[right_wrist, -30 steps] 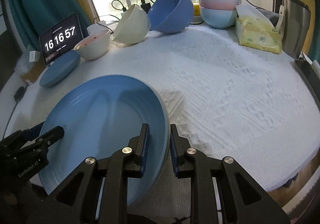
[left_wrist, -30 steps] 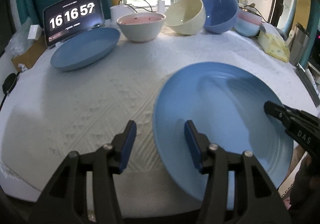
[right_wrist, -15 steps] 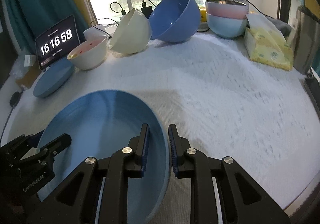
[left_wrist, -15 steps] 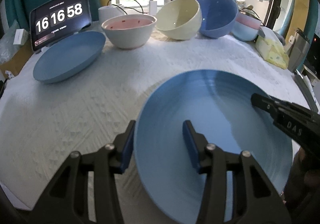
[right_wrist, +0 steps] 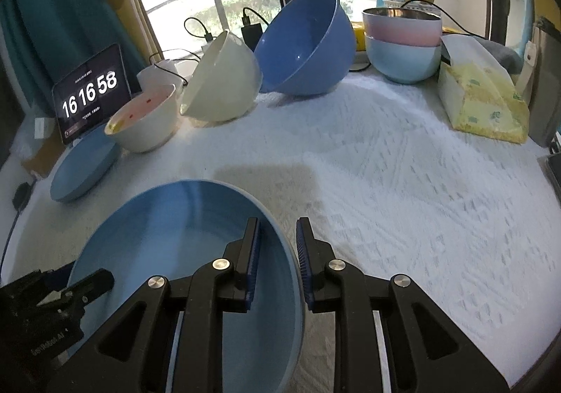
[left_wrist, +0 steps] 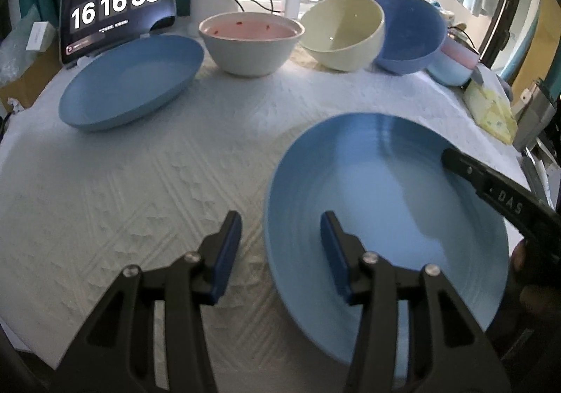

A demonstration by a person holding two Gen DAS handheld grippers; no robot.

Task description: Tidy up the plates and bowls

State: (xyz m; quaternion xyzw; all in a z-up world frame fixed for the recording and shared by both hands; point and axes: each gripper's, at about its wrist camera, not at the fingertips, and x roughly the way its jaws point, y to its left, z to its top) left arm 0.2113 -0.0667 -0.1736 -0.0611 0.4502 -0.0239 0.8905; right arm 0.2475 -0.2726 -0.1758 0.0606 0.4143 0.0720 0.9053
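Observation:
A large blue plate (left_wrist: 385, 203) is held off the white tablecloth. My right gripper (right_wrist: 277, 252) is shut on its right rim, and the plate also shows in the right wrist view (right_wrist: 168, 235). My left gripper (left_wrist: 280, 245) is open with its jaws straddling the plate's left rim, one finger over the plate, one outside. A second blue plate (left_wrist: 129, 91) lies at the back left. Behind it stand a white bowl with pink inside (left_wrist: 250, 42), a tilted cream bowl (left_wrist: 342, 32) and a tilted blue bowl (left_wrist: 410, 35). A pink bowl stacked in a light blue bowl (right_wrist: 401, 42) stands at the back right.
A tablet clock (left_wrist: 117, 7) leans at the back left. A yellow tissue pack (right_wrist: 484, 102) and a dark metal container (right_wrist: 543, 84) sit at the right edge. Chargers and cables (right_wrist: 250, 28) lie by the window. The cloth-covered table (right_wrist: 403, 189) stretches to the right.
The blue plate has risen off the cloth and moved forward in my right gripper. My left gripper's jaws have come around its left rim and stay open.

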